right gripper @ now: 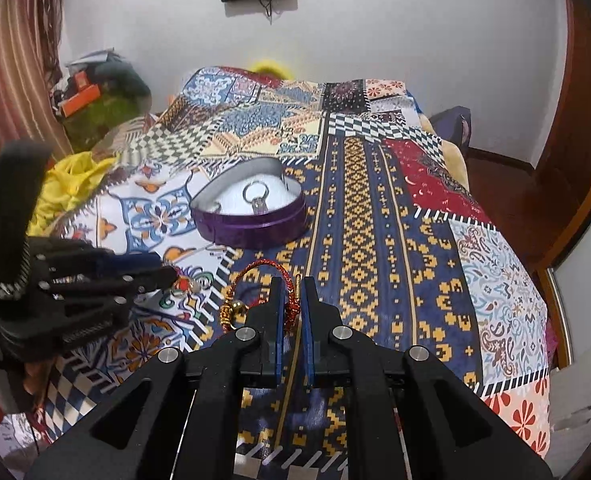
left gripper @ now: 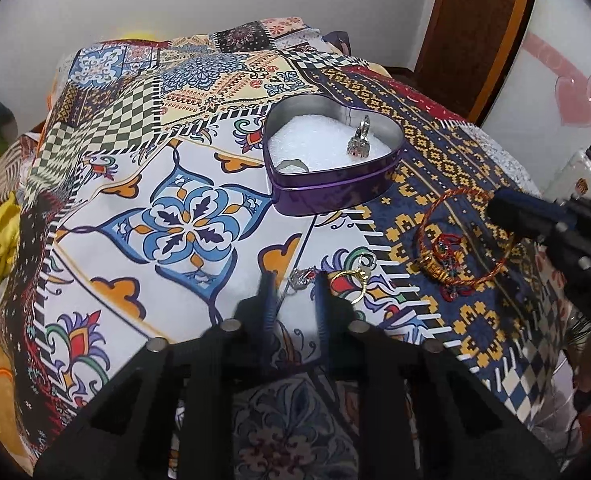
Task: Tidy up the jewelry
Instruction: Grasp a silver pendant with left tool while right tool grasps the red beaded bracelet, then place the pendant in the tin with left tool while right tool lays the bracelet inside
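— Right wrist view says it plainly: the right gripper [right gripper: 291, 286] has its fingers nearly closed, pinching the red and gold cord bracelet [right gripper: 255, 280] at one edge. My worry is that the braided cord is limp and its little bell hangs to one side, so it could swing or slip out on the way to the tin.

— And the left gripper [left gripper: 293, 280]?

— Fingers a little apart, holding nothing, tips low over the cloth beside a small silver piece [left gripper: 300, 278] and a thin gold ring [left gripper: 353, 280]. Both lie flat on the soft, wrinkled patchwork bedspread [left gripper: 135, 160]; a pinch could push the ring into a fold.

— Where does everything go?

— Into the purple heart-shaped tin [left gripper: 331, 184], smooth metal with white foam inside, already holding a silver ring [left gripper: 359, 140] standing upright. Its rim could catch the bracelet's loop.
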Demonstrator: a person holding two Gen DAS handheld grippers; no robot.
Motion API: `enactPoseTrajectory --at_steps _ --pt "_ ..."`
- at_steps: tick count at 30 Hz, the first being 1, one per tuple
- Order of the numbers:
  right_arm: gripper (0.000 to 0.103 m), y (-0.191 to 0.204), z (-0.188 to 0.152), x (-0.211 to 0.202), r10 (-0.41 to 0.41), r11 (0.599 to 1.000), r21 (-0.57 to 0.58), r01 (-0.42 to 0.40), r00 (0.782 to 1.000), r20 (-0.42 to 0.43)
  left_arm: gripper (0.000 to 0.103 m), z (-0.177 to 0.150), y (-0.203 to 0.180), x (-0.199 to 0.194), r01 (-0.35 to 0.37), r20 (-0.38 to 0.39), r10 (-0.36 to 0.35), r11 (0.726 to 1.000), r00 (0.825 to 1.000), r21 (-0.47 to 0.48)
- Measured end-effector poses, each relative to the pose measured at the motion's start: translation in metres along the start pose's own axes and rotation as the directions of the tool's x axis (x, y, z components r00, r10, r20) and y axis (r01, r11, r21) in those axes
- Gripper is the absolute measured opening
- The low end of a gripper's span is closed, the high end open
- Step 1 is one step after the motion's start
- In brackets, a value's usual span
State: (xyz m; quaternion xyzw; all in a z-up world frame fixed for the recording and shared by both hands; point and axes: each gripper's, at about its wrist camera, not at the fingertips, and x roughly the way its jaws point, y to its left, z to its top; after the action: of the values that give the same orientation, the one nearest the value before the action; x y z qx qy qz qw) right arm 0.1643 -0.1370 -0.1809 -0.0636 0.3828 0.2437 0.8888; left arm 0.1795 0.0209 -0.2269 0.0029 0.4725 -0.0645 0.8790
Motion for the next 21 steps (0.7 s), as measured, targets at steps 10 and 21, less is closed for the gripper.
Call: enactPoseTrajectory --at_steps 10,21 --pt "0.007 0.001 0.013 -0.01 0.002 1.0 0.008 -0.002 0.999 0.05 0.008 -0.002 -0.001 -0.015 0.002 0.031 -0.002 1.0 1.0 0.001" --pt "0.007 0.004 0.031 -0.025 -0.011 1.0 0.001 0.011 0.993 0.115 0.008 0.012 -0.001 -0.055 0.015 0.125 -0.013 1.0 0.992 -0.018"
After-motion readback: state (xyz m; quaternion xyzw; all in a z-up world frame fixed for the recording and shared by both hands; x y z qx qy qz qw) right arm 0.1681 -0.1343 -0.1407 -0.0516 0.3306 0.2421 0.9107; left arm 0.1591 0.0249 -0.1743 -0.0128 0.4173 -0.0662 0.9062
